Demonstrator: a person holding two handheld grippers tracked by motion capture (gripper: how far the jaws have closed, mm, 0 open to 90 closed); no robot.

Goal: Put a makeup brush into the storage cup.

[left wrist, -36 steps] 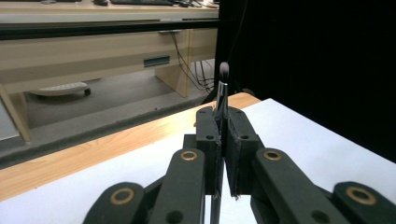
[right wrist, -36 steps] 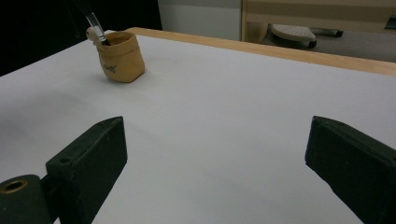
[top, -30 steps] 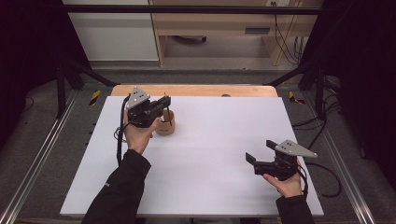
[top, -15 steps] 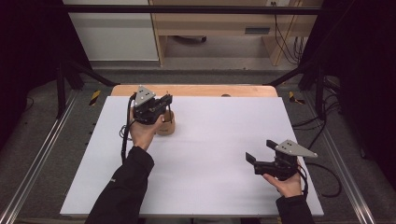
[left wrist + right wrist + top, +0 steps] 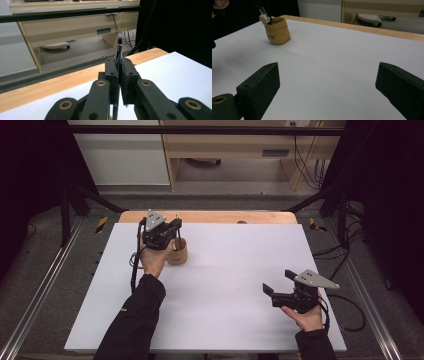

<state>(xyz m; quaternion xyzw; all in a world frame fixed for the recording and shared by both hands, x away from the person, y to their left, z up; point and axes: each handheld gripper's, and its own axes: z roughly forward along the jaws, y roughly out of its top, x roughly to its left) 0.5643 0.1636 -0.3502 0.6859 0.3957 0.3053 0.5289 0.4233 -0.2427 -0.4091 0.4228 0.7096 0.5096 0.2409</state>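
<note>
My left gripper (image 5: 173, 228) is shut on a thin dark brush (image 5: 119, 48) that stands upright, its tuft pointing up past the jaws. The gripper hangs over a small tan cup (image 5: 177, 253) near the far left of the white board (image 5: 225, 285). In the right gripper view the cup (image 5: 276, 30) sits at the upper left, and dark handles (image 5: 263, 11) reach down into its mouth. My right gripper (image 5: 268, 290) hovers low over the board's front right, open with nothing between its jaws (image 5: 327, 77).
A bare wooden strip (image 5: 225, 216) runs along the board's far edge. Beyond it stand a pale wooden desk (image 5: 230, 150) and hanging cables (image 5: 305, 155). Metal rails (image 5: 45, 285) flank the table on both sides.
My left gripper has edged slightly toward the far side with the brush still in it. The cup and the right gripper have stayed where they were.
</note>
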